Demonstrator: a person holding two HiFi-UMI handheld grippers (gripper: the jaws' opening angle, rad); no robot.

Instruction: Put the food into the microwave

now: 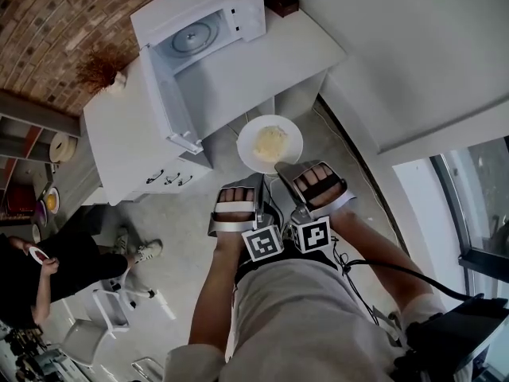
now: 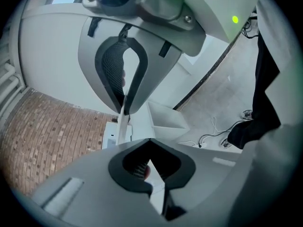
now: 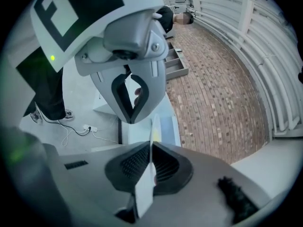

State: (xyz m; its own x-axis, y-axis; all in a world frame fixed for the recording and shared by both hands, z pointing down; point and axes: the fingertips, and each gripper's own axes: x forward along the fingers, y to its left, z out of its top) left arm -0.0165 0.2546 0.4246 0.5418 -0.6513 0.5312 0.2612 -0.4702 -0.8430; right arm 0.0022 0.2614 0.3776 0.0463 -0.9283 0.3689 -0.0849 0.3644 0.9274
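A white plate (image 1: 286, 130) with a heap of pale yellow food (image 1: 270, 142) hangs in the air just in front of the counter. Both grippers grip its near rim. My left gripper (image 1: 259, 181) is shut on the rim at the lower left, and my right gripper (image 1: 281, 168) is shut on it at the lower right. In the left gripper view the plate (image 2: 122, 126) shows edge-on between the jaws of the left gripper (image 2: 132, 126). The right gripper (image 3: 144, 132) pinches the plate's thin edge (image 3: 154, 124) likewise. The white microwave (image 1: 238, 6) stands on the counter, its door (image 1: 171, 106) swung open and its glass turntable (image 1: 193, 37) bare.
The microwave sits on a white counter (image 1: 262, 62) with drawers (image 1: 167, 177) below. A dried plant (image 1: 99, 66) stands at its left end. A seated person (image 1: 56, 265) and a white stool (image 1: 107, 309) are at the lower left. Cables (image 1: 374, 269) trail at the right.
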